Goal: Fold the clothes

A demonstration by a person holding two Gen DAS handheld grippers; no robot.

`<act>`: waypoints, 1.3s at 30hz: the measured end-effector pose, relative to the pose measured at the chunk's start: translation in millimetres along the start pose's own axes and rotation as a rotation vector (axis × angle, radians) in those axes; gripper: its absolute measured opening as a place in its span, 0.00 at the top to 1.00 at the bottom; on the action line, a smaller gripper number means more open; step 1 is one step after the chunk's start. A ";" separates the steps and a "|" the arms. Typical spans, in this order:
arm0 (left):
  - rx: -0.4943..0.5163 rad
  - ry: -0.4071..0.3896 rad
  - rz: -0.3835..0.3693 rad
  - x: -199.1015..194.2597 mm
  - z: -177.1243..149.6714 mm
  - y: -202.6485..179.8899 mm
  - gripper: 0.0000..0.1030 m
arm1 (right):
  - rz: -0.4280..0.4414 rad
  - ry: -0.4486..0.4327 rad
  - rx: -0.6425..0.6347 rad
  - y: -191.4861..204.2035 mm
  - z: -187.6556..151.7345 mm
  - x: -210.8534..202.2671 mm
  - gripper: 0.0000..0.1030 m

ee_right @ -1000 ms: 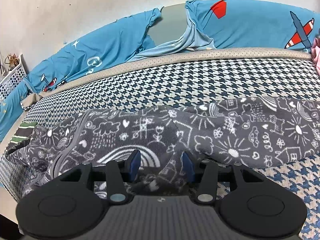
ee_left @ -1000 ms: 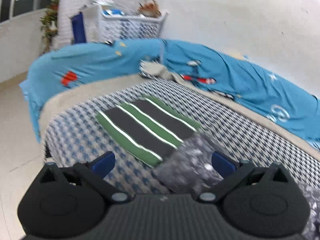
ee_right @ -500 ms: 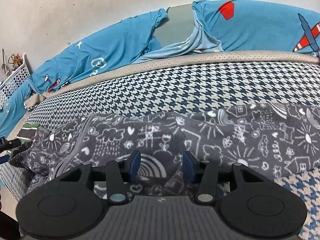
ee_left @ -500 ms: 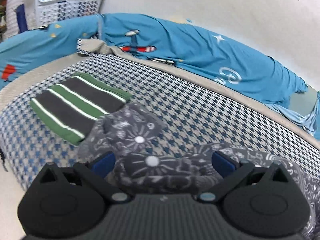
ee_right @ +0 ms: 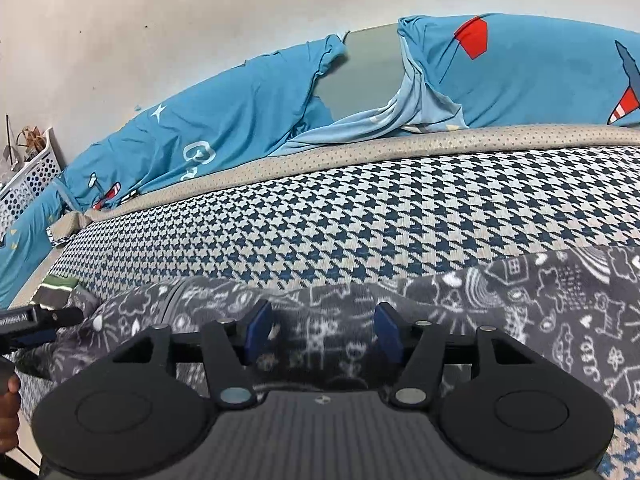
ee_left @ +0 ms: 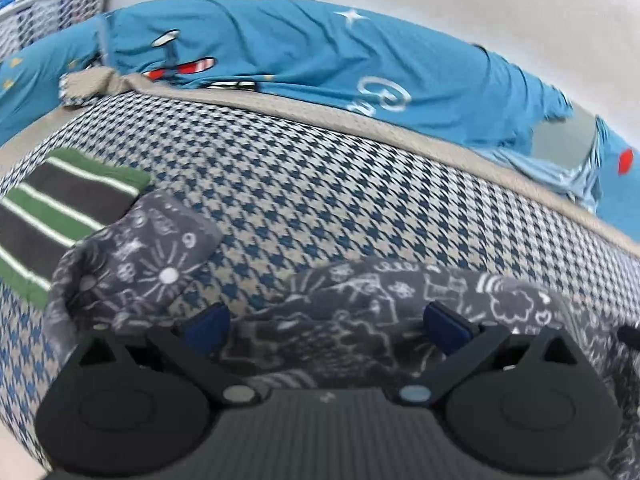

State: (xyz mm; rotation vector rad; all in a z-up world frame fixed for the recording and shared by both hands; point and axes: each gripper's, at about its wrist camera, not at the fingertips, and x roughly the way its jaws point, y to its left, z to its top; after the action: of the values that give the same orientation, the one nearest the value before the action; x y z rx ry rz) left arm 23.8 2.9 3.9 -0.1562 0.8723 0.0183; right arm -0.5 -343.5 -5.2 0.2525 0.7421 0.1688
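Striped garment (ee_left: 60, 216) is lying folded; the doodle-print garment (ee_right: 520, 312) is awaiting folding, with left gripper (ee_left: 326, 326) fingers wide and right gripper (ee_right: 322, 334) fingers just opening around it.

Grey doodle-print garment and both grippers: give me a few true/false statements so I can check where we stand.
1. The grey doodle-print garment lies on the houndstooth cover. True.
2. The striped folded garment is red and yellow. False: it is green and dark with white lines.
3. The left gripper has its fingers spread wide over the grey fabric. True.
4. The right gripper is clamped shut on a white basket. False: its fingers have just been opening, with grey fabric between them.
5. Blue printed bedding lies along the wall. True.
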 end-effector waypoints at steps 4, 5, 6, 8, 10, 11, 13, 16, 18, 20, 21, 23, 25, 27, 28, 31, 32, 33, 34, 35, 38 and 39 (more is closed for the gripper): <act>0.032 0.027 -0.009 11.6 0.5 -9.9 0.00 | -0.012 -0.008 -0.027 2.9 2.8 6.2 0.40; 0.035 0.033 -0.011 13.6 0.0 -11.3 0.00 | -0.015 -0.010 -0.033 3.3 3.2 7.4 0.37; 0.037 0.040 -0.014 15.5 -0.4 -12.7 0.00 | -0.018 -0.012 -0.038 3.6 3.6 8.7 0.36; 0.043 0.045 -0.016 18.3 -1.2 -15.3 0.00 | -0.019 -0.013 -0.044 3.9 4.7 11.1 0.34; 0.059 0.047 -0.011 20.8 -2.6 -19.1 0.00 | -0.019 -0.012 -0.041 3.6 5.8 13.4 0.33; 0.067 0.049 -0.012 21.2 -3.9 -20.5 0.00 | -0.018 -0.011 -0.038 3.1 6.3 14.6 0.32; 0.081 0.055 -0.013 23.8 -5.1 -23.8 0.00 | -0.015 -0.012 -0.034 2.5 7.5 16.5 0.31; 0.098 0.066 -0.018 28.1 -6.3 -26.9 0.00 | -0.012 -0.013 -0.033 2.2 9.3 20.4 0.28; 0.105 0.075 -0.022 31.1 -7.4 -28.6 0.00 | -0.012 -0.015 -0.034 2.8 10.5 23.8 0.26; 0.112 0.083 -0.032 34.2 -8.5 -30.5 0.00 | -0.010 -0.018 -0.041 4.0 11.7 27.7 0.23; 0.116 0.086 -0.034 35.3 -9.2 -31.6 0.00 | -0.008 -0.020 -0.047 4.9 12.4 29.6 0.22; 0.125 0.093 -0.035 37.6 -11.0 -34.3 0.00 | -0.008 -0.019 -0.062 6.8 14.0 34.5 0.20; 0.138 0.102 -0.033 39.9 -12.9 -37.4 0.00 | -0.005 -0.007 -0.075 7.4 15.2 41.0 0.18; 0.151 0.109 -0.030 42.5 -14.8 -40.4 0.00 | -0.005 0.013 -0.085 7.2 15.8 48.4 0.16; 0.157 0.115 -0.032 44.2 -16.3 -42.0 0.00 | -0.003 0.024 -0.088 6.8 15.8 51.6 0.16; 0.178 0.135 -0.035 48.5 -20.3 -47.5 0.00 | 0.016 0.069 -0.097 6.1 15.0 61.4 0.12; 0.182 0.137 -0.033 49.8 -21.0 -49.4 0.00 | 0.021 0.084 -0.102 6.2 14.4 64.3 0.11; 0.187 0.138 -0.031 50.2 -22.5 -51.5 0.00 | 0.021 0.095 -0.109 6.8 13.4 66.4 0.11; 0.191 0.140 -0.029 51.2 -23.5 -53.0 0.00 | 0.021 0.105 -0.116 7.4 12.6 68.5 0.11; 0.194 0.142 -0.027 52.2 -24.4 -54.3 0.00 | 0.021 0.117 -0.120 8.0 12.1 70.2 0.11; 0.205 0.149 -0.028 54.2 -27.3 -57.6 0.00 | 0.030 0.137 -0.126 9.1 9.7 73.3 0.10; 0.209 0.152 -0.028 54.8 -28.0 -58.5 0.00 | 0.027 0.140 -0.131 9.3 8.9 74.0 0.11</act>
State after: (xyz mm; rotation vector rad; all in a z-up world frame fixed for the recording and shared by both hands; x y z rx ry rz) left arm 42.4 -61.6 -48.1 0.0268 1.0172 -0.1117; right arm 58.7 -318.4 -44.0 0.1267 0.8626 0.2618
